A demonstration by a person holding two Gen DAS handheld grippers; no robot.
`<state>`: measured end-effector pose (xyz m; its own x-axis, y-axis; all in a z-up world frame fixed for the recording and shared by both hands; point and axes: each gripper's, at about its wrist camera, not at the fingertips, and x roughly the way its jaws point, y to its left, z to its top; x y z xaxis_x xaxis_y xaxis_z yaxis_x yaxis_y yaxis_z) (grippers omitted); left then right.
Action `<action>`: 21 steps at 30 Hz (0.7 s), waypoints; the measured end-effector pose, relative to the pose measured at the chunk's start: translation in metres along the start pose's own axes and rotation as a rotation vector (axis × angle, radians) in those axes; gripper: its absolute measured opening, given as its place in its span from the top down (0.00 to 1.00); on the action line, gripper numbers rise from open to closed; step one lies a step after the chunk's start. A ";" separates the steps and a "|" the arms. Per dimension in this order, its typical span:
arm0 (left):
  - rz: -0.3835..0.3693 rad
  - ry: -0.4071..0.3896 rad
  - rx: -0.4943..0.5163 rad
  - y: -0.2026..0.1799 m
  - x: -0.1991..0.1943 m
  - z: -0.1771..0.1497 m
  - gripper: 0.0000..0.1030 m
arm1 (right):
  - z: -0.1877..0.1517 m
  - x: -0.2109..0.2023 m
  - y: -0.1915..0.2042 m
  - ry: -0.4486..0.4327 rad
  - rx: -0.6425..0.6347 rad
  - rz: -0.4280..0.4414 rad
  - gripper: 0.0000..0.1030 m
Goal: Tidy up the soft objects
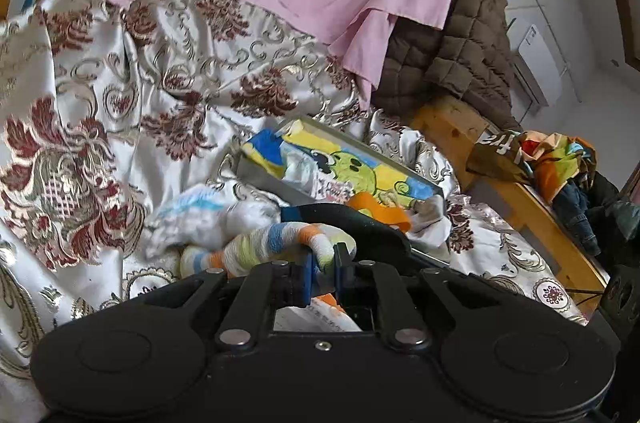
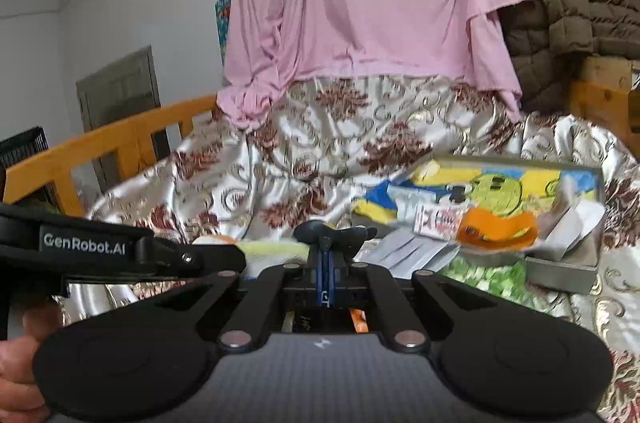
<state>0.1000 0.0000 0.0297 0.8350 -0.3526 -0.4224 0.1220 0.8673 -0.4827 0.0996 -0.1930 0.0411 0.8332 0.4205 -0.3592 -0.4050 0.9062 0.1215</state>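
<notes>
Striped sock is clamped in left tongs, dark sock pinched in right tongs, likely for pairing over bed.

My left gripper has its blue pads clamped on a striped sock. My right gripper is pinched tight on a dark fabric edge. A hand shows near left, gripping a handle.

Wooden bed rail, grey door
</notes>
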 end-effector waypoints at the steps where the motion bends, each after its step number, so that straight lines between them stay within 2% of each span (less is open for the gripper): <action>1: 0.003 -0.005 0.007 -0.003 -0.003 0.001 0.90 | 0.002 -0.003 -0.001 -0.011 0.000 -0.001 0.97; 10: -0.014 -0.054 0.012 -0.030 -0.023 0.014 0.90 | 0.018 -0.029 -0.014 -0.112 0.031 -0.007 0.97; 21: -0.044 -0.102 0.049 -0.064 -0.011 0.036 0.90 | 0.040 -0.043 -0.048 -0.209 0.098 -0.030 0.97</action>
<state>0.1029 -0.0390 0.0932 0.8780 -0.3557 -0.3205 0.1841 0.8688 -0.4597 0.0983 -0.2524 0.0875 0.9082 0.3841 -0.1661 -0.3487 0.9141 0.2069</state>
